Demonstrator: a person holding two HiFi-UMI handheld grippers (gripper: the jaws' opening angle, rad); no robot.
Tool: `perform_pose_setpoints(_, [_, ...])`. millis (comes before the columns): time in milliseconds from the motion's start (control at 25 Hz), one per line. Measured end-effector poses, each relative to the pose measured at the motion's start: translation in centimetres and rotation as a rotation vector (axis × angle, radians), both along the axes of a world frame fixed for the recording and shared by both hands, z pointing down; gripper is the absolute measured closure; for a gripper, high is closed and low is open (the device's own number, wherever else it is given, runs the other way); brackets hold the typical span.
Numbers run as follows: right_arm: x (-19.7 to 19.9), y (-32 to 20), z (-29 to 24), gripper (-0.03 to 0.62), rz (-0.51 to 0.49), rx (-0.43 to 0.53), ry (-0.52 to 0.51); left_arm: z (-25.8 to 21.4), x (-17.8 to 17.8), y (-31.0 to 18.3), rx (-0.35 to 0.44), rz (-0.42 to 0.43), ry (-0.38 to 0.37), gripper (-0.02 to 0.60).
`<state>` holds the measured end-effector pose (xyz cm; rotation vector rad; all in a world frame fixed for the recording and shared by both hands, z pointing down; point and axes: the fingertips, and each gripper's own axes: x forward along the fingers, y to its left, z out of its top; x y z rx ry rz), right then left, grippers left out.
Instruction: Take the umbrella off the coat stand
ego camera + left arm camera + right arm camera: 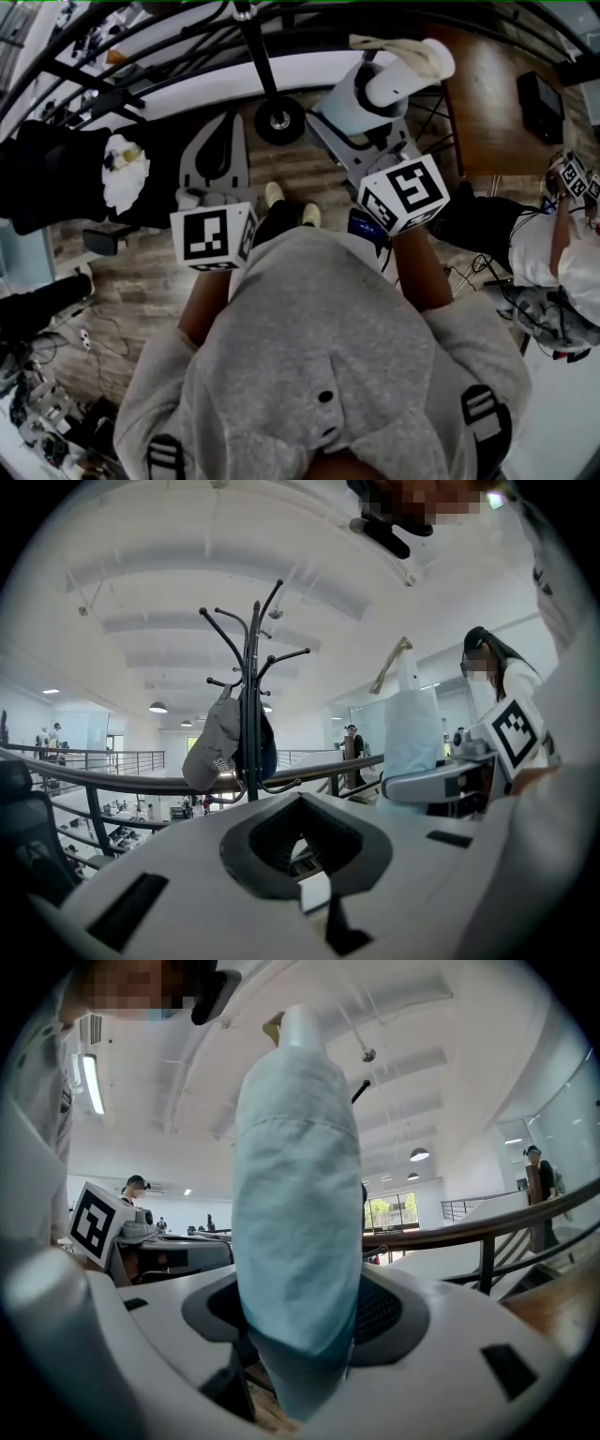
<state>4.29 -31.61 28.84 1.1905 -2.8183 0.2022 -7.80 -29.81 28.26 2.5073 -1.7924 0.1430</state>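
My right gripper (300, 1309) is shut on the folded pale-blue umbrella (298, 1204), which stands upright between its jaws. In the head view the umbrella (373, 92) points away from me, its tan handle (398, 44) at the far end. The black coat stand (250, 682) stands ahead, left of the umbrella (411, 731) and apart from it; a grey cap (213, 747) and a dark item hang on it. The stand's round base (279, 120) is on the floor just ahead. My left gripper (305, 844) holds nothing and its jaws meet.
A dark curved railing (112, 782) runs behind the coat stand. A person in white (548, 253) with marker cubes is at the right, near a wooden table (492, 112). Black bags and a white cloth (127, 173) lie at the left; cables (42, 403) clutter the floor.
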Motion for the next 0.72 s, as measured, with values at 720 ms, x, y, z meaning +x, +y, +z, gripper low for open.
perform_pose_setpoints(720, [-2.3,7.6,1.5,0.307,0.031,0.002,0.007,1.6,-2.4,6.4,0.026,0.04,0.026,0.571])
